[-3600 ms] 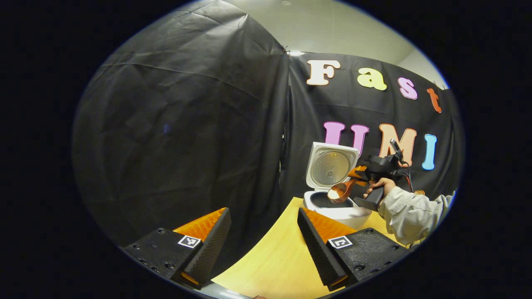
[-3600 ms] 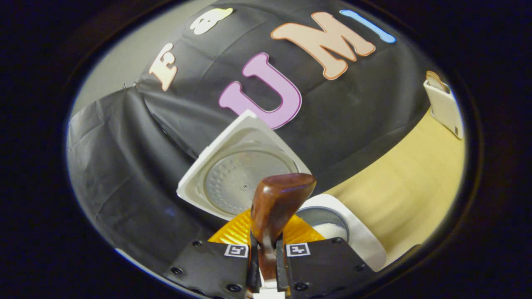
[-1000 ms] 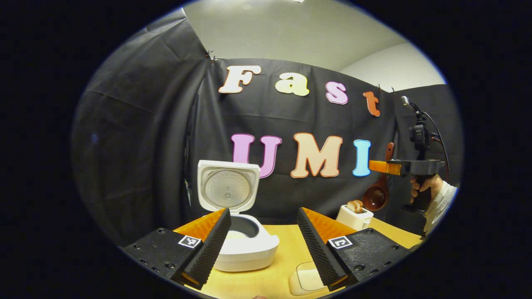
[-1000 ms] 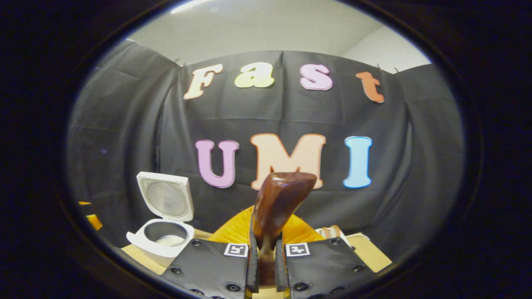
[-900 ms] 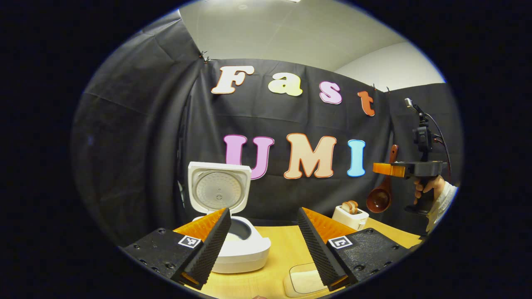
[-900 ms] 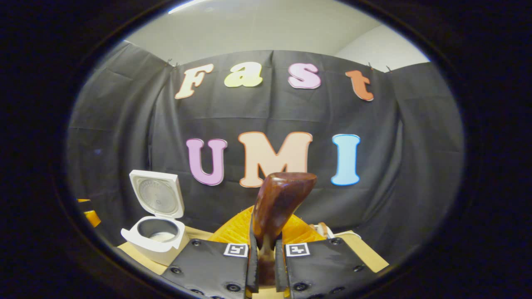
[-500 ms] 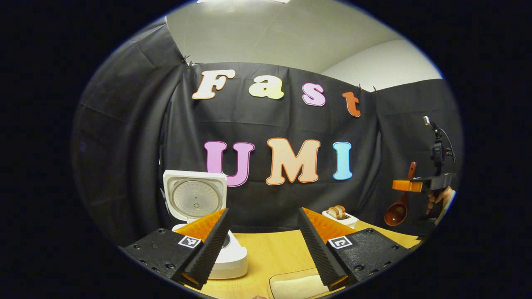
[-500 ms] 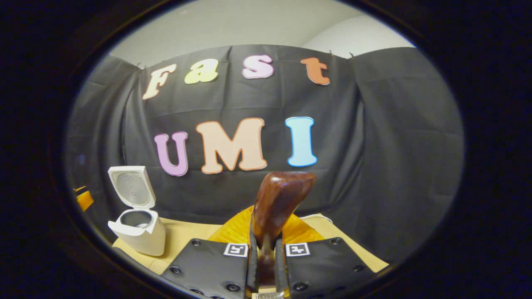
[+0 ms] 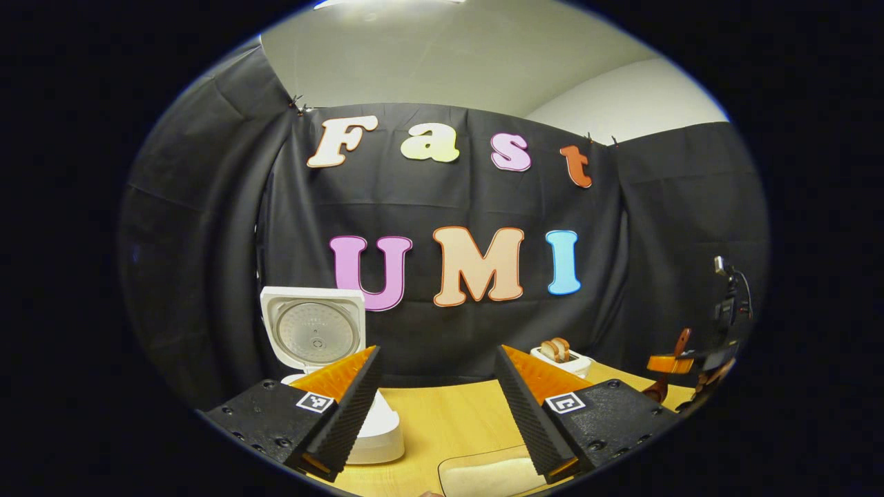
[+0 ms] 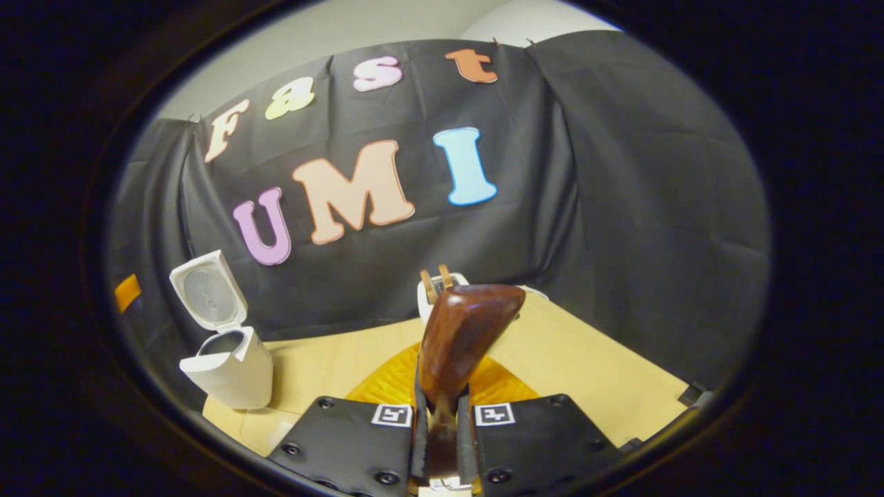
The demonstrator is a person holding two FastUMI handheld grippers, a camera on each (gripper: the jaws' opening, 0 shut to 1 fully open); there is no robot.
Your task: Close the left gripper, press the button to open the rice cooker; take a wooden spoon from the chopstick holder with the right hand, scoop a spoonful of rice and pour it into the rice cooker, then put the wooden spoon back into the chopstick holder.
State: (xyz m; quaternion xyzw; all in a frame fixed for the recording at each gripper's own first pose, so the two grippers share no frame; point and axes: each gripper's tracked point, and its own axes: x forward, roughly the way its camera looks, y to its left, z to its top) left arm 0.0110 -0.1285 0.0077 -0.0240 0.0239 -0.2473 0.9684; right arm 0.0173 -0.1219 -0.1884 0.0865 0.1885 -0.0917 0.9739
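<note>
With the rice cooker [image 10: 224, 359] standing lid-up at the table's [image 10: 587, 366] far left, the button press looks done; my left gripper [image 9: 436, 404] hangs with its jaws wide and empty; my right gripper [image 10: 442, 442] pinches the handle of the wooden spoon [image 10: 459, 345] between both fingers. Whether rice sits in the cooker I cannot tell; I judge the pour finished and only the return to the chopstick holder [image 9: 563, 357] left, which stands near the back wall, ahead of the spoon. Counted: one cooker, one spoon, one holder with two wooden tops poking out, one shallow rice tray [image 9: 483, 476], two grippers.
</note>
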